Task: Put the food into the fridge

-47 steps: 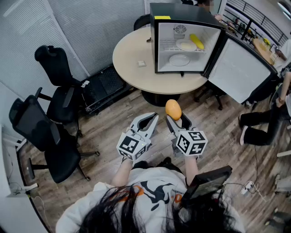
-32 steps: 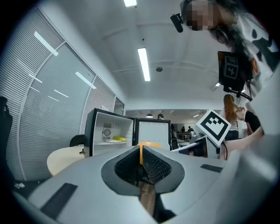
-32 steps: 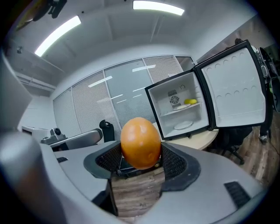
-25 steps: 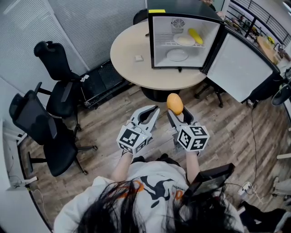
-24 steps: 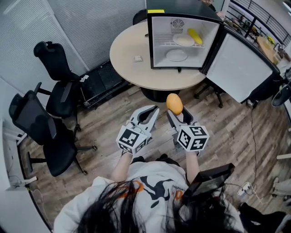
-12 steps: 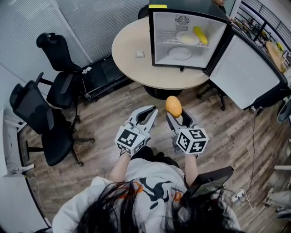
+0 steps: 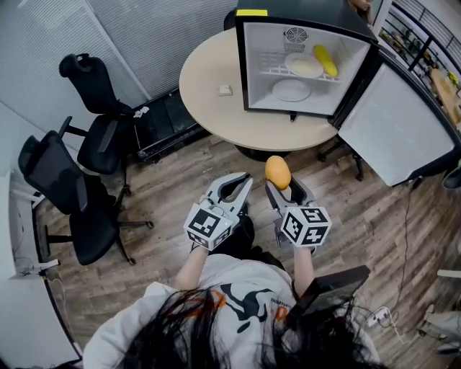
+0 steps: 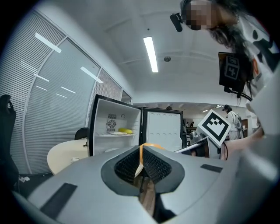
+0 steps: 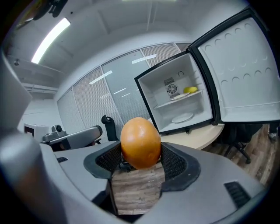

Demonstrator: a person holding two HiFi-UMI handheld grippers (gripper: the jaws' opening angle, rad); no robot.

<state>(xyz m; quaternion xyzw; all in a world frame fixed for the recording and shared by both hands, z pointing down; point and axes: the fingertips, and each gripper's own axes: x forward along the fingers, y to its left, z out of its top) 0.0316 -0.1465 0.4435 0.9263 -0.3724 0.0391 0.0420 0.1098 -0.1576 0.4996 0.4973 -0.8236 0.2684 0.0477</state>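
Holding the orange fruit (image 7: 277, 171) at mid-frame, your right claw (image 7: 279, 186) pinches it (left claw (image 7: 241, 180) is pressed together, empty). You're mid-carry, I'd judge; next, reach across the table (image 7: 209, 79) into the open fridge (image 7: 258, 50), upper centre.

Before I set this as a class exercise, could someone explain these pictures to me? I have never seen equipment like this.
There is no robot here: a person holds a two-jaw gripper in each hand. One picture comes from a camera on the person's head, looking down. The other two come from cameras riding on each gripper. The right gripper clamps a round orange fruit. The left gripper is shut and empty. Ahead, on a round beige table, stands a small black fridge with its door open. On its shelf are a white plate and a long yellow food, with a bare white plate below.
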